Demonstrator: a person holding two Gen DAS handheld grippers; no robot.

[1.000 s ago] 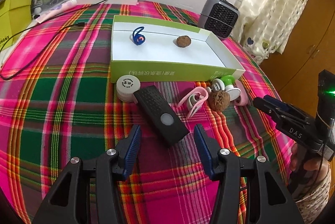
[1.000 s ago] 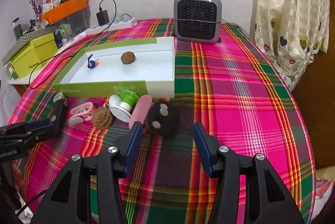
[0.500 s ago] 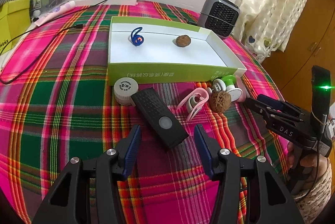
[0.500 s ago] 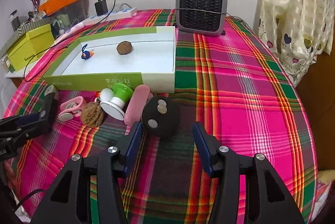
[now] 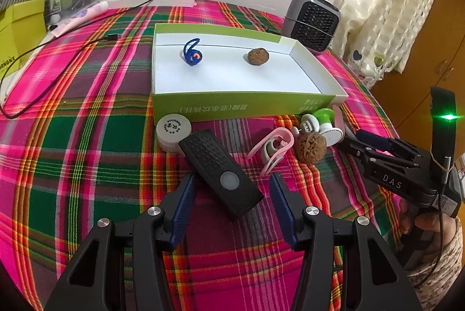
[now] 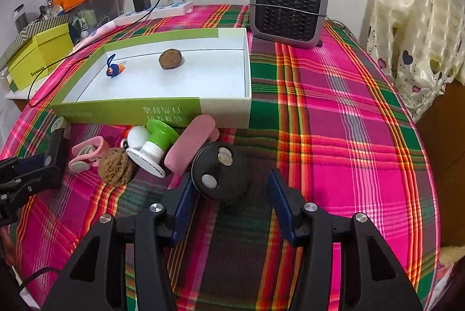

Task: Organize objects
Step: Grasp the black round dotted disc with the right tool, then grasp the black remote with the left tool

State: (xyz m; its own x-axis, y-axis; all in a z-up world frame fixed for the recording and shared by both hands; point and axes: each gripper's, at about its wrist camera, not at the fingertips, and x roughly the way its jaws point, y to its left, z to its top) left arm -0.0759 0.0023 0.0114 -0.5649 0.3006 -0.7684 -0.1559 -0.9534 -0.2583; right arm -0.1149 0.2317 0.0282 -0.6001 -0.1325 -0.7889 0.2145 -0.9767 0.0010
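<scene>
The left claw (image 5: 231, 205) is wide apart, with the black remote (image 5: 221, 171) lying between its fingers on the cloth. The right claw (image 6: 229, 202) is wide apart too, around the round black thing (image 6: 219, 171). Both things sit near the box (image 6: 130, 110).

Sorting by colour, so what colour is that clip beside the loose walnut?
Pale pink clip with a grey inner part, clearest in the left wrist view.

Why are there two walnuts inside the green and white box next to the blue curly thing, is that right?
Not quite. The box holds one walnut beside the blue curly thing. The other walnut lies outside on the tablecloth, as the left wrist view shows.
</scene>
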